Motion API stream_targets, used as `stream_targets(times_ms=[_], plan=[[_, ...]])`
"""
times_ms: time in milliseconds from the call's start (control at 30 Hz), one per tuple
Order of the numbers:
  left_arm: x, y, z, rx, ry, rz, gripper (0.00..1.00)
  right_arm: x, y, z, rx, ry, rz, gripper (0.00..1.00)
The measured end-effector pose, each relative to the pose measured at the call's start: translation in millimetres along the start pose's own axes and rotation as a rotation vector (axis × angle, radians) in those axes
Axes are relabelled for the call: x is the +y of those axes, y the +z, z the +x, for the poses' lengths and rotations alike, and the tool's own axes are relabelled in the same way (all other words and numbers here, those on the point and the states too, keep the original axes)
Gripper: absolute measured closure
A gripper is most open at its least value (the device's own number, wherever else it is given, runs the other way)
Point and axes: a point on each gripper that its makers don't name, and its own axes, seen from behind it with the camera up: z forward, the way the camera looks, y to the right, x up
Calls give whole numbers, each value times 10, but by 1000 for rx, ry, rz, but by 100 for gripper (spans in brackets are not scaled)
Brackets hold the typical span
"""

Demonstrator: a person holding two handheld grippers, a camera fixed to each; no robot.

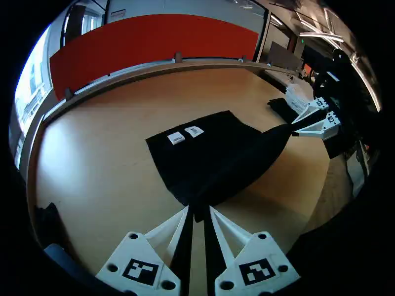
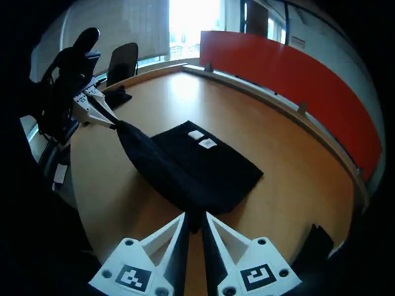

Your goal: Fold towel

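A black towel [image 1: 212, 153] [image 2: 197, 167] lies on the wooden table [image 1: 108, 148] [image 2: 306, 167], with two white tags [image 1: 176, 138] [image 2: 208, 143] on its flat part. One edge is lifted off the table and stretched between the grippers. My left gripper [image 1: 199, 211] is shut on one corner of that edge, and it appears farther off in the right gripper view [image 2: 116, 127]. My right gripper [image 2: 196, 214] is shut on the other corner, seen across the table in the left gripper view [image 1: 292, 130]. The lifted edge sags into a dark fold between them.
A red partition [image 1: 148, 44] [image 2: 296, 84] runs along the table's far edge. Office chairs [image 2: 123, 56] stand by the window end. A small dark cloth [image 1: 281, 106] [image 2: 116, 96] lies near the table's end, and another dark object [image 1: 47, 217] [image 2: 316, 237] rests by the rim.
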Motion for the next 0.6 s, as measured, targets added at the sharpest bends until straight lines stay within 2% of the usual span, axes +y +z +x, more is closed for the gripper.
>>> stream_targets(times_ms=[300,600], plan=[[67,-160,23,0,-4,-14,86,-51,-121,64,5,-14,5,84],[131,-256,30,-3,2,-19,86,-86,-230,111,7,-11,5,84]])
